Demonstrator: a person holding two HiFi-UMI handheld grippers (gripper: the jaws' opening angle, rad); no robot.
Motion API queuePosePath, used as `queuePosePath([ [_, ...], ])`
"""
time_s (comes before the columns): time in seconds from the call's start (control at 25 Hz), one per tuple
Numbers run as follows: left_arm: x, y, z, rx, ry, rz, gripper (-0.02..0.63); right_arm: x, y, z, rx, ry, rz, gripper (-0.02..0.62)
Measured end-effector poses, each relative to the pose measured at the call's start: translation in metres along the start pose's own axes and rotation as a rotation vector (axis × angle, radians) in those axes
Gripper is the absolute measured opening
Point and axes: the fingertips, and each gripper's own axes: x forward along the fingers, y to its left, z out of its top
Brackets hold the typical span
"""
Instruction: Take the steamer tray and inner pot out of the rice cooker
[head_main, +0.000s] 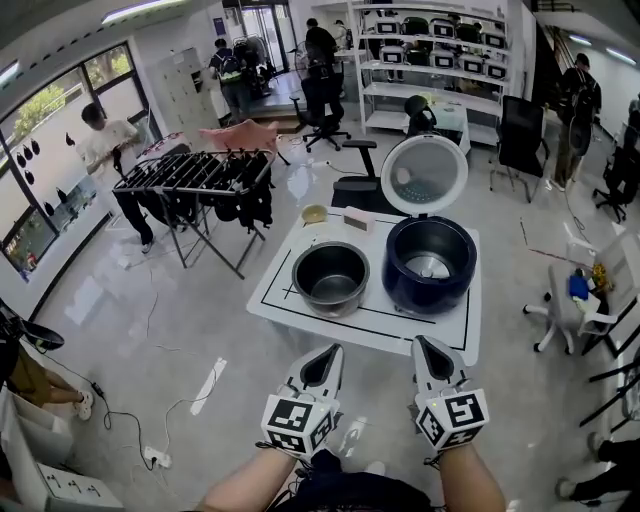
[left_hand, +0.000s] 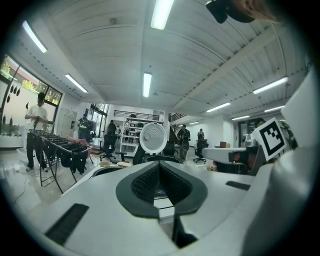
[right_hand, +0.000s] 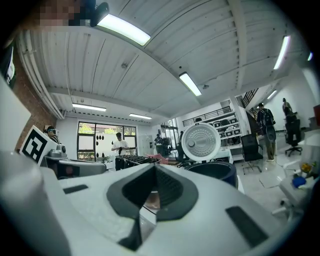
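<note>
Head view: the inner pot (head_main: 331, 277) stands on the table (head_main: 290, 312) just left of the open rice cooker (head_main: 430, 265), ahead of both claws; the left claw (head_main: 328, 355) is nearer the pot, the right claw (head_main: 430, 348) nearer the rice cooker. Left gripper view: jaws closed, empty. Right gripper view: likewise.

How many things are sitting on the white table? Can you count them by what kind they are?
Rice cooker, dark blue, lid up: 1
Metal pot, out of the cooker: 1
Small round dish, at the far corner: 1
Small box, at the far edge: 1
Total: 4
</note>
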Motion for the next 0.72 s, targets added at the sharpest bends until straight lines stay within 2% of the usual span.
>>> queuePosePath([
  [0.72, -0.013, -0.011, 0.000, 0.000, -0.003, 0.001, 0.002, -0.016, 0.006, 0.005, -0.007, -0.012, 0.003, 0.000],
])
